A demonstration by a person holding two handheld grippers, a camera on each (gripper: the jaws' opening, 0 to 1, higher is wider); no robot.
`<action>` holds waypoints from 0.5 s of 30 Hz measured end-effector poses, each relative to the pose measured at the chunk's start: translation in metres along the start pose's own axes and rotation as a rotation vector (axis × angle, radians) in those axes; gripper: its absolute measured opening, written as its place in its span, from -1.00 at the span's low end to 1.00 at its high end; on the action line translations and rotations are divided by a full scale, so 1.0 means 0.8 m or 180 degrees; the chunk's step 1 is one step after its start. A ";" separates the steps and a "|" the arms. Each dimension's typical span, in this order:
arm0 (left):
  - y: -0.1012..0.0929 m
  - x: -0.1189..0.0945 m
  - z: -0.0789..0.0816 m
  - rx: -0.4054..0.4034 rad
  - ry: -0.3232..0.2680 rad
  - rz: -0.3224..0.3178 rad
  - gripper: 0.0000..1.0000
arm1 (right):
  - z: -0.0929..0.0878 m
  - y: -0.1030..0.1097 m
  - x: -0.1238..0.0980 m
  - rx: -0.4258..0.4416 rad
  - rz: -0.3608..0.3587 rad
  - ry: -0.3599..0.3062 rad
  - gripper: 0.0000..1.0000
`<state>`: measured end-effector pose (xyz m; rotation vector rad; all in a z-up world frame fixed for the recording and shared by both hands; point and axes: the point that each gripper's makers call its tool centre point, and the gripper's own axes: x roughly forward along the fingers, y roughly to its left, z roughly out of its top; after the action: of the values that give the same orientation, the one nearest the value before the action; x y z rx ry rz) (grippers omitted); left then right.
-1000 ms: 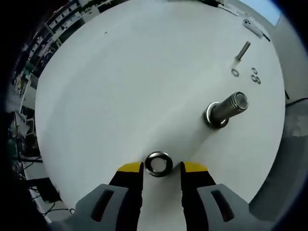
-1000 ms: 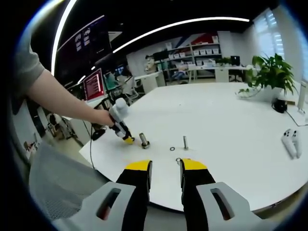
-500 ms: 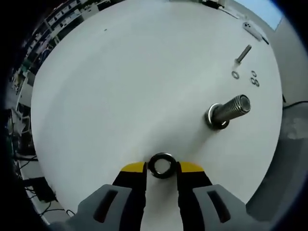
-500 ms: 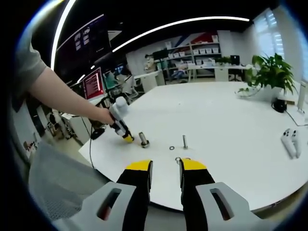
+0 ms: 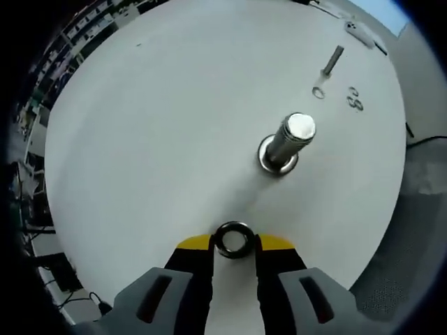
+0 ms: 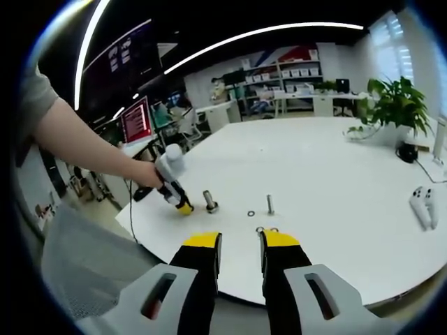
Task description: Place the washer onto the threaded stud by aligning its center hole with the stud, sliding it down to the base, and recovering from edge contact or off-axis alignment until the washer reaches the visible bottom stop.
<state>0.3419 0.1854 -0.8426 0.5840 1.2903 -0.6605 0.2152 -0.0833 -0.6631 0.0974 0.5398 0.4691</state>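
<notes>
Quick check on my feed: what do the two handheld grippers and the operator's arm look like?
Both the left gripper and the right gripper have grey moulded bodies with dark slots and black jaws capped in yellow. In the right gripper view the left one shows a white rounded top. The person's sleeve is short and grey.

My left tongs [image 5: 234, 246] have yellow tips on black jaws with grey bodies, and between them sits a dark steel ring washer [image 5: 233, 239]. Ahead, a shiny silver threaded stud [image 5: 285, 143] stands on the plain white bench [image 5: 160, 118].
</notes>
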 end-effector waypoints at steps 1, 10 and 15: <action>-0.004 -0.002 -0.001 -0.0001 -0.0001 -0.0007 -0.59 | 0.000 0.000 0.000 0.0009 -0.0004 -0.0007 -0.50; -0.022 0.002 -0.004 -0.0235 -0.0221 0.0021 -0.58 | -0.001 0.003 0.001 0.0006 0.0040 0.0005 -0.50; -0.030 -0.001 -0.010 -0.0149 -0.0155 -0.0018 -0.56 | -0.001 0.004 0.001 -0.0007 0.0063 0.0002 -0.50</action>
<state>0.3192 0.1751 -0.8441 0.5231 1.2590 -0.6437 0.2141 -0.0801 -0.6631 0.1006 0.5393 0.4890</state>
